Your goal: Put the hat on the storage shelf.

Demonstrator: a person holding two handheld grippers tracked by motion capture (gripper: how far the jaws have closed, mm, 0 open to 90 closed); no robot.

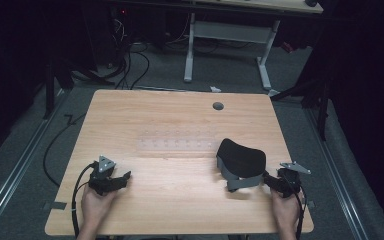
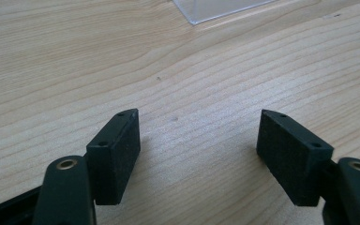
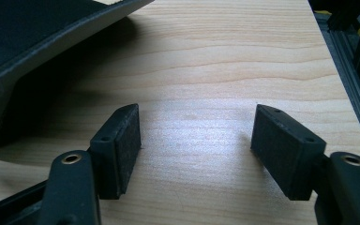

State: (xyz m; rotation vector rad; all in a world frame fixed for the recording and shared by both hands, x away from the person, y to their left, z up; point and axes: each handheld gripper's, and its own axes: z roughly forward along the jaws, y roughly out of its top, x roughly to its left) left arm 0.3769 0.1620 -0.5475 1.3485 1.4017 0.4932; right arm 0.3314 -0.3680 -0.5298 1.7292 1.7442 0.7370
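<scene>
A person stands at the near edge of a light wooden bench [image 1: 180, 195], a hand-held gripper in each hand, two in all. The left hand-held gripper [image 1: 121, 178] rests low at the near left of the bench, its jaws spread wide over bare wood, grasping nothing. The right hand-held gripper [image 1: 268, 178] sits at the near right, jaws likewise released and empty, pointing toward a single black cap with a grey brim [image 1: 240, 162] just beside it. The cap lies right of centre, its dome toward the far side and its brim toward the near edge, so its long axis runs roughly from far to near. One clear plastic sheet [image 1: 177, 142] lies flat at mid-bench, its long side running left to right. A single round grommet hole [image 1: 218, 106] sits near the far edge.
</scene>
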